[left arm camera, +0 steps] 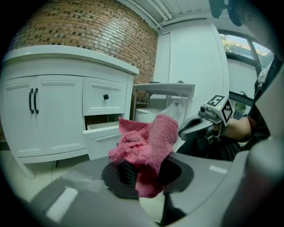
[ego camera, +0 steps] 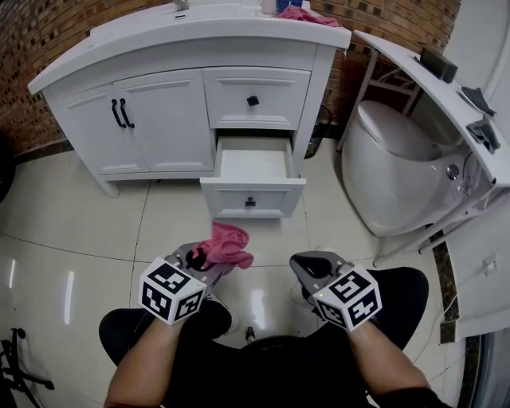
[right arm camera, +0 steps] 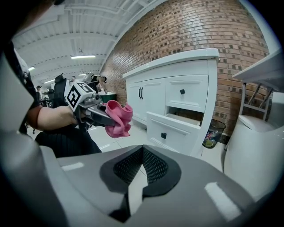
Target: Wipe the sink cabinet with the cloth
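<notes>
The white sink cabinet (ego camera: 159, 119) stands ahead on the tiled floor, with its lower right drawer (ego camera: 251, 195) pulled open. My left gripper (ego camera: 209, 259) is shut on a bunched pink cloth (ego camera: 227, 245), held low in front of that drawer and apart from it. In the left gripper view the cloth (left arm camera: 148, 142) bulges up out of the left gripper (left arm camera: 144, 170), with the cabinet (left arm camera: 53, 115) behind. My right gripper (ego camera: 307, 263) hovers beside it, shut and holding nothing. The right gripper view shows the right gripper (right arm camera: 141, 166) with its pads together, and the cloth (right arm camera: 117, 117) to its left.
A second pink cloth (ego camera: 307, 14) lies on the countertop's right end. A white toilet (ego camera: 398, 175) stands right of the cabinet under a white rack shelf (ego camera: 446, 88). A small waste bin (right arm camera: 214, 131) sits between cabinet and toilet. My knees are just below the grippers.
</notes>
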### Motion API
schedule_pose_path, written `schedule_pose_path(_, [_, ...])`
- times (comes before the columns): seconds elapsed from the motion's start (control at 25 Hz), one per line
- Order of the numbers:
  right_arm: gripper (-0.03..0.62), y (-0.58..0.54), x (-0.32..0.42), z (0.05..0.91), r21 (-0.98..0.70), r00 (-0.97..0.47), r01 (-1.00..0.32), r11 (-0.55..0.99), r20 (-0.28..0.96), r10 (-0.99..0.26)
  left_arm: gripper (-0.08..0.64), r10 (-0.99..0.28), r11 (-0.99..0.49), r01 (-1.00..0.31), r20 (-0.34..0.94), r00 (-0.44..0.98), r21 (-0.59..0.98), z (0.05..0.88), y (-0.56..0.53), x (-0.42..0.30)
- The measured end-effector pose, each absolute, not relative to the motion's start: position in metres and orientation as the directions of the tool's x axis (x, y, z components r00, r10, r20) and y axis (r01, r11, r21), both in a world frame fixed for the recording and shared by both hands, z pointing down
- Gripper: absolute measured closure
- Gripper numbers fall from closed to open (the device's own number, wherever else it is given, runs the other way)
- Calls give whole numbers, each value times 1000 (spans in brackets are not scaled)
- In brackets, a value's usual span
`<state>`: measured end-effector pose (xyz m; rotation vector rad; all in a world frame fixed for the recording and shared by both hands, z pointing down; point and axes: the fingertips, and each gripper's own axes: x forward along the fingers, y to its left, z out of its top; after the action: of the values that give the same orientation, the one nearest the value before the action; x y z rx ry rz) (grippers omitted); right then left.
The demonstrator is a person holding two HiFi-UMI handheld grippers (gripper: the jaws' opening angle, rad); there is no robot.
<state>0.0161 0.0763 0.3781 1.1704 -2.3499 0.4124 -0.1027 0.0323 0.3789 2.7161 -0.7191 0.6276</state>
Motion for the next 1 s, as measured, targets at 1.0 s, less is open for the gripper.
schedule_pose_path(1.0, [586,71,15,372,-41,-516,-813,580,511,-687,468,-424,-837,-530,450,786,136,379,31,-107])
